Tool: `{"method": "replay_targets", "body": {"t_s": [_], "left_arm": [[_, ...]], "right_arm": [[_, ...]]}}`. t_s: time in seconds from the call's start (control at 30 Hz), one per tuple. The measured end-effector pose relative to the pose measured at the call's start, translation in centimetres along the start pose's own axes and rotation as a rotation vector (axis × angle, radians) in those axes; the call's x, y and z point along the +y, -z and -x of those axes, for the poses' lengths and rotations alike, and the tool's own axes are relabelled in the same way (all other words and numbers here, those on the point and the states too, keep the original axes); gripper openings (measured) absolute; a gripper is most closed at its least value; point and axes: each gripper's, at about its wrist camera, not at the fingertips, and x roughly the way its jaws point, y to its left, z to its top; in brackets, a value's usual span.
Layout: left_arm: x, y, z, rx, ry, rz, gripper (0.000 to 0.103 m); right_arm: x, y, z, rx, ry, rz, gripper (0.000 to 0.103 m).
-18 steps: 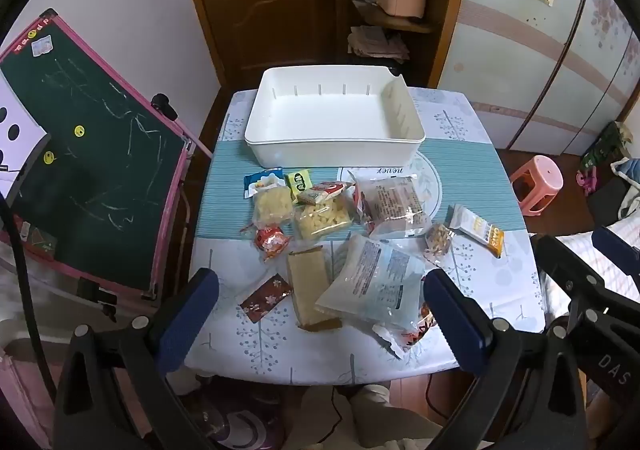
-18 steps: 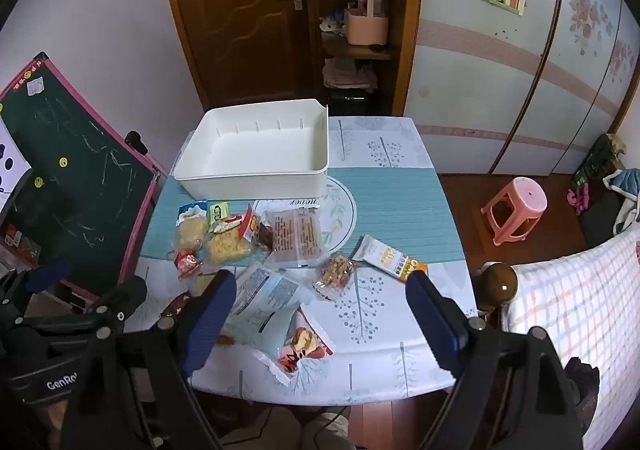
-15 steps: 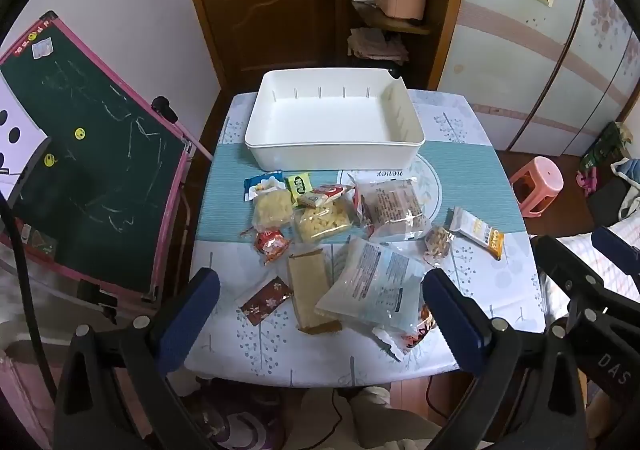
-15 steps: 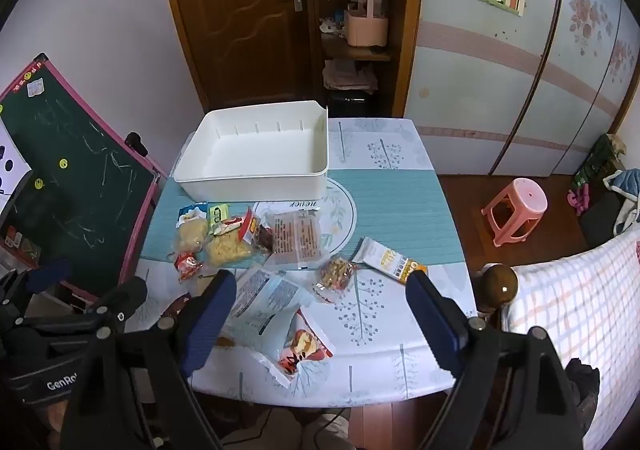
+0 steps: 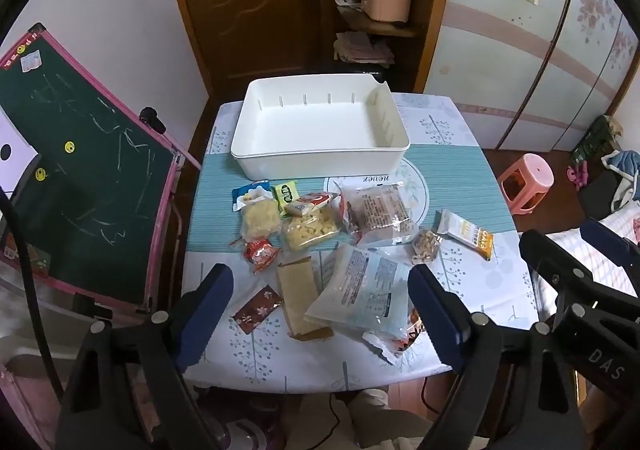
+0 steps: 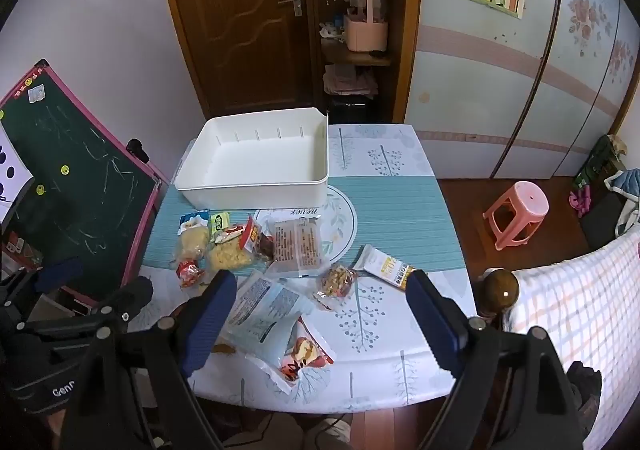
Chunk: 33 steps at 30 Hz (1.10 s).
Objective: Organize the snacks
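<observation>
The table [image 5: 460,138], covered by a pale cloth with a teal band, fills the centre of both views. At twelve o'clock on it stands the white bin [image 5: 320,170], upright, nothing visible inside; in the right wrist view the bin [image 6: 256,192] sits toward eleven o'clock.

The snacks lie loose on the cloth from the centre down to six o'clock, all outside the bin. Largest is the pale blue packet [image 5: 360,290], at five o'clock of the cluster, overlapping a red-printed packet [image 6: 302,360] beneath its near edge. Next, the clear wrapped cake [image 5: 378,212] at centre, just in front of the bin. The tan flat bar [image 5: 300,296] lies touching the blue packet's left edge. Two clear bags of yellow pieces [image 5: 308,230] sit at nine o'clock of the cake. The white and orange bar [image 5: 466,234] lies apart at three o'clock, with a small nut packet [image 5: 425,246] just beside it. The small dark red sachet [image 5: 256,310] lies at seven o'clock.

Left gripper [image 5: 320,314]: jaws wide, nothing between the pads, poised above the near edge of the table over the tan bar and blue packet. Right gripper [image 6: 320,314]: jaws wide, holding nothing, above the blue packet and nut packet.
</observation>
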Motion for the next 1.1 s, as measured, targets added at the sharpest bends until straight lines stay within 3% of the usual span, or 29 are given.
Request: {"method": "replay_targets", "body": {"t_s": [0.43,1.1], "left_arm": [[-0.1,1.0,0.3,-0.020,-0.002,-0.007,0.084],[1.3,-0.2,1.0,-0.028,0.010,0.005,0.084]], "right_arm": [[0.4,0.3,-0.2,-0.006,-0.005,0.012,0.087],[1.0,0.4,0.6,-0.040,-0.018,0.036,0.087]]}}
